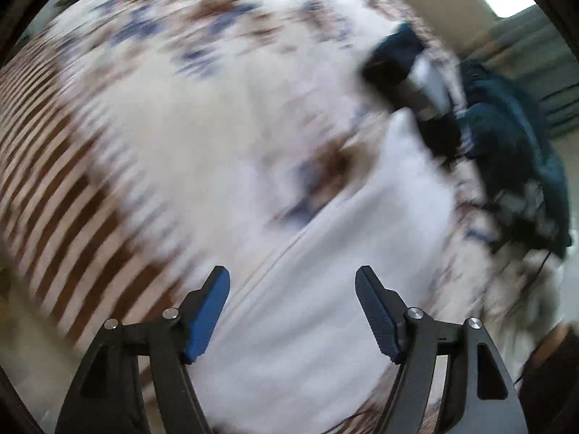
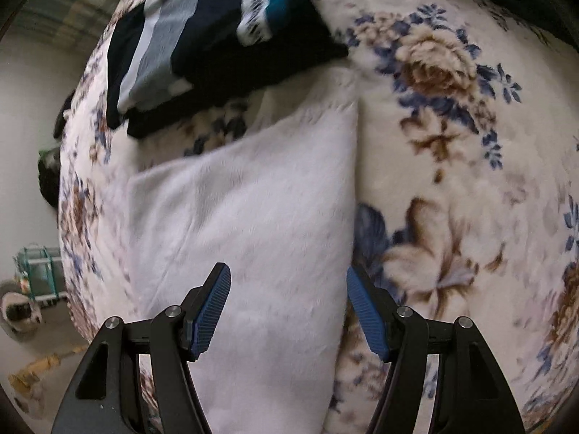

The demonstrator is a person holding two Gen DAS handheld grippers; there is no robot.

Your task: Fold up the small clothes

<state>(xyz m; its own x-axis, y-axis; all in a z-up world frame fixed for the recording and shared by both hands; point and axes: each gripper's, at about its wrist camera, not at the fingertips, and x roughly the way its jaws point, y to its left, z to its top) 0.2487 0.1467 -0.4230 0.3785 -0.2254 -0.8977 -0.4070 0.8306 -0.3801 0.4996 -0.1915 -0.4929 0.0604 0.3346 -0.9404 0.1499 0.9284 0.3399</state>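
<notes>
Floral blanket (image 2: 452, 137), cream with blue and brown flowers, covers the whole work surface; one seen.

White garment (image 2: 246, 224): one, lying flat on the blanket. In the right wrist view its long axis runs from the bottom of the frame up toward the dark pile, with a straight edge along its right side. The left wrist view is heavily blurred; there the white garment (image 1: 325, 289) runs from bottom centre up and to the right.

Dark folded clothes (image 2: 217, 36): one pile beyond the far end of the white garment; count within the pile unclear.

Right gripper (image 2: 287, 311): jaws wide, nothing between the pads, garment below and ahead of them.

Left gripper (image 1: 293, 313): jaws wide, empty, over the garment.
</notes>
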